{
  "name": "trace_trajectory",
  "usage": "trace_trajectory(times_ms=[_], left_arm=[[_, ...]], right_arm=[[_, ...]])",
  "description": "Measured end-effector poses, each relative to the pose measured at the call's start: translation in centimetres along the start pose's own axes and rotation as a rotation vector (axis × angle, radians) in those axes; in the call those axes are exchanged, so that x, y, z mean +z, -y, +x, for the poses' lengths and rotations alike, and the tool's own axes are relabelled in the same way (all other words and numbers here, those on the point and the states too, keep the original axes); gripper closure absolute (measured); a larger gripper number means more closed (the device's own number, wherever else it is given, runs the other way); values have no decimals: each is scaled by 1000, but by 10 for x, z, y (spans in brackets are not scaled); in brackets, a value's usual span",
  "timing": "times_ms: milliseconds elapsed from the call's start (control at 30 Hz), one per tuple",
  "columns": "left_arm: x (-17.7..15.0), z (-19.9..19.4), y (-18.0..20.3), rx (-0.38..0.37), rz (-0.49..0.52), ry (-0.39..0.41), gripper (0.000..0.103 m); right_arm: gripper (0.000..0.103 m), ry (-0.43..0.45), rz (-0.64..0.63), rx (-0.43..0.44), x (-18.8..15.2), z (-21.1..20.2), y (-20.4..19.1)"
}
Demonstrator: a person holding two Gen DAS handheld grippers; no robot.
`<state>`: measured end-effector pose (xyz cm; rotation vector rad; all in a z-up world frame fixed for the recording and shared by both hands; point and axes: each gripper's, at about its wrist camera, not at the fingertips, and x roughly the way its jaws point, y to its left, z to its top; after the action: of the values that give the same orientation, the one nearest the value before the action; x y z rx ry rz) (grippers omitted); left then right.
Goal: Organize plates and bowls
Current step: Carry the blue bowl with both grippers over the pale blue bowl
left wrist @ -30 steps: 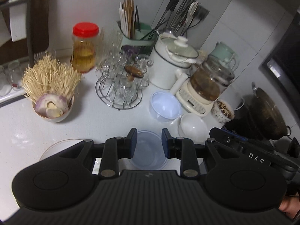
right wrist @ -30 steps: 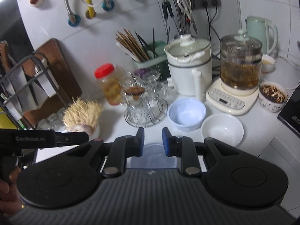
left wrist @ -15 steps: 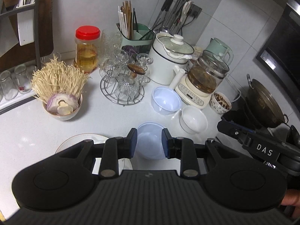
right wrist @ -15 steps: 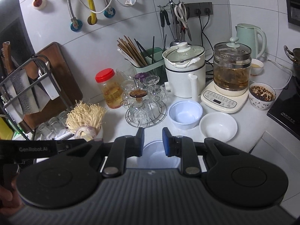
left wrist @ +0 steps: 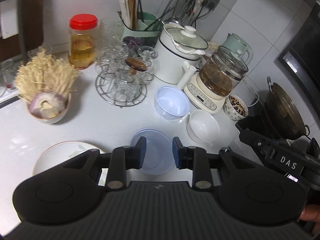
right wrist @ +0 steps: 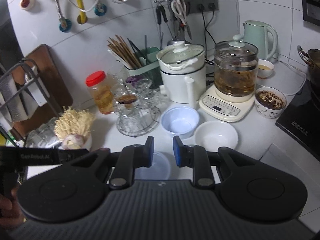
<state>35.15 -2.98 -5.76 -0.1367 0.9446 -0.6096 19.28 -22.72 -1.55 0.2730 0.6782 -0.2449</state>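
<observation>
A clear bluish plastic bowl point(left wrist: 157, 154) sits on the white counter right under my open, empty left gripper point(left wrist: 158, 153). It also shows under my open, empty right gripper point(right wrist: 161, 151) as a clear bowl point(right wrist: 159, 167). A second bluish plastic bowl point(left wrist: 171, 103) point(right wrist: 180, 121) stands further back. A white ceramic bowl point(left wrist: 203, 126) point(right wrist: 216, 135) sits to its right. A white plate point(left wrist: 60, 156) lies at the front left, partly hidden by my left gripper. The right gripper's body point(left wrist: 280, 158) shows at the right of the left wrist view.
A bowl of enoki mushrooms point(left wrist: 47, 92), a red-lidded jar point(left wrist: 82, 42), a wire rack of glasses point(left wrist: 123, 80), a white pot point(left wrist: 180, 54), a glass kettle on its base point(left wrist: 218, 82) and a patterned bowl of spices point(left wrist: 236, 107) crowd the back. A wok point(left wrist: 284, 110) sits at the right.
Both grippers have come lower and closer over the counter. The clear bowl sits between the left gripper's fingers as before. Nothing was grasped.
</observation>
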Motion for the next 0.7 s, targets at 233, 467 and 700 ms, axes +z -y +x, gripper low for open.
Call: trace_trajectory(times_ms=[233, 467, 700], left_arm=[[13, 44, 19, 5, -8, -16, 64], [30, 85, 22, 47, -93, -3, 53], [45, 137, 23, 61, -151, -23, 39]], right_arm=[[78, -27, 10, -3, 13, 27, 32], [78, -76, 16, 14, 33, 67, 65], [52, -123, -27, 76, 51, 111, 86]])
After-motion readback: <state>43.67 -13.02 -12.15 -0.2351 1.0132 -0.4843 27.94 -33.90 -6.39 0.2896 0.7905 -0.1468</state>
